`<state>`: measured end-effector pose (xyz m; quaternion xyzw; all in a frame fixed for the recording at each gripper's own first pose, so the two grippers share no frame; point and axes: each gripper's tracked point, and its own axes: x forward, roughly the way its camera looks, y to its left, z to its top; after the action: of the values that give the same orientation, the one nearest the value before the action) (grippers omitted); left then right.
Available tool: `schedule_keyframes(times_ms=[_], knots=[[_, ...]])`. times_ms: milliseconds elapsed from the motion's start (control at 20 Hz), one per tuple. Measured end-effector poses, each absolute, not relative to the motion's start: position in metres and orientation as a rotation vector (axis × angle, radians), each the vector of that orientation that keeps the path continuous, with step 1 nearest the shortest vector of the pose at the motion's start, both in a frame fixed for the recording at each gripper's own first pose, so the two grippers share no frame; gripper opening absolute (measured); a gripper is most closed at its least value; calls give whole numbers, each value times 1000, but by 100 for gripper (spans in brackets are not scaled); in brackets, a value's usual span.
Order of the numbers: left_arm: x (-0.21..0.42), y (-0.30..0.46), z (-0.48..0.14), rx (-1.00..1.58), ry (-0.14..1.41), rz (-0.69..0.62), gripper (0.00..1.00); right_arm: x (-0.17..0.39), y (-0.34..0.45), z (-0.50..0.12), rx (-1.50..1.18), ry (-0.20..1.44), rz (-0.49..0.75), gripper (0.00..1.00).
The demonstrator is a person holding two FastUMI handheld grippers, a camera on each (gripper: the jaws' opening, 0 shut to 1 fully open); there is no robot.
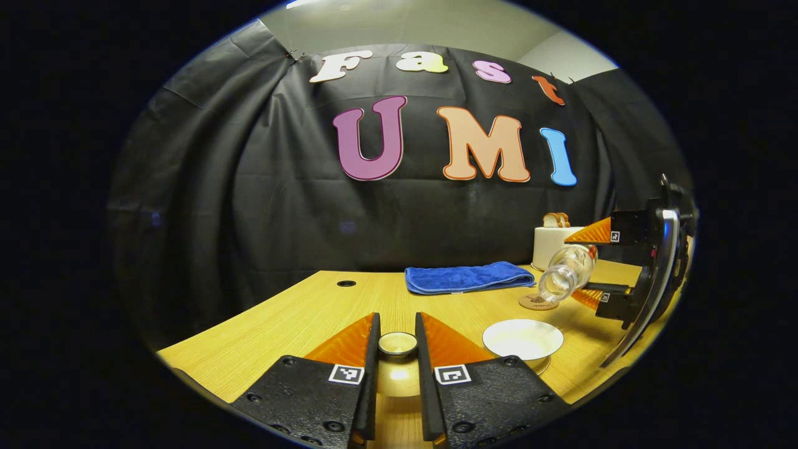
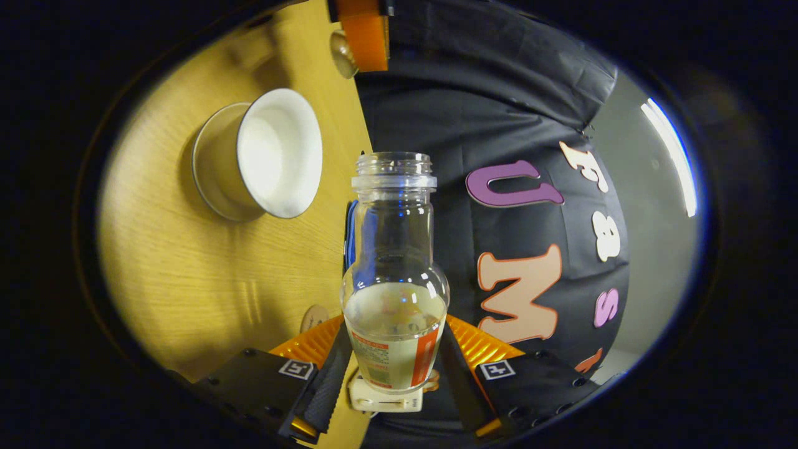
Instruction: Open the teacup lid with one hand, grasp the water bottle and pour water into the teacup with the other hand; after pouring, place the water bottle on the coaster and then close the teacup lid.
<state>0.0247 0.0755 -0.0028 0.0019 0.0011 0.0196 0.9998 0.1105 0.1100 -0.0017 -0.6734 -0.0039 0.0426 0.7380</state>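
The table [image 1: 299, 312] is big and made of yellow wood. A blue towel [image 1: 467, 276] lies folded at the back, at about 1 o'clock from my left tongs [image 1: 397, 346]. A white box [image 1: 548, 246] sits behind it.

My right tongs [image 2: 394, 358] are squeezed tight on the water bottle [image 2: 394, 274]. The bottle is clear glass with no cap, tipped on its side, and it has only a little water in the bottom. Its mouth does not look to be over the teacup [image 1: 522, 340] yet. If I tip more now, I think water would splash on the table. The glass could also slip, because I hold it near the bottom.

The teacup is white, wide and open, at 2 o'clock from my left tongs. The small round coaster [image 1: 538, 302] waits just behind it.

My left tongs are almost closed, pinching the knob of the teacup lid [image 1: 398, 362]. A loose pinch could drop it.
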Motion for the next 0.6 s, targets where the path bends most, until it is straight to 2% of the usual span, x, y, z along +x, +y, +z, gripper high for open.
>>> schedule_keyframes(times_ms=[100,200,300,350,600], knots=[[25,75,-3,4,2,39,26,113,116,1,-1372,16,108,78],[25,75,-3,4,2,40,26,112,115,-1,-1277,28,115,82],[25,75,-3,4,2,39,26,111,111,0,-1147,42,120,81],[26,75,-3,4,2,40,26,110,110,1,-1076,52,124,83],[25,75,-3,4,2,39,26,114,93,14,-693,77,118,78]])
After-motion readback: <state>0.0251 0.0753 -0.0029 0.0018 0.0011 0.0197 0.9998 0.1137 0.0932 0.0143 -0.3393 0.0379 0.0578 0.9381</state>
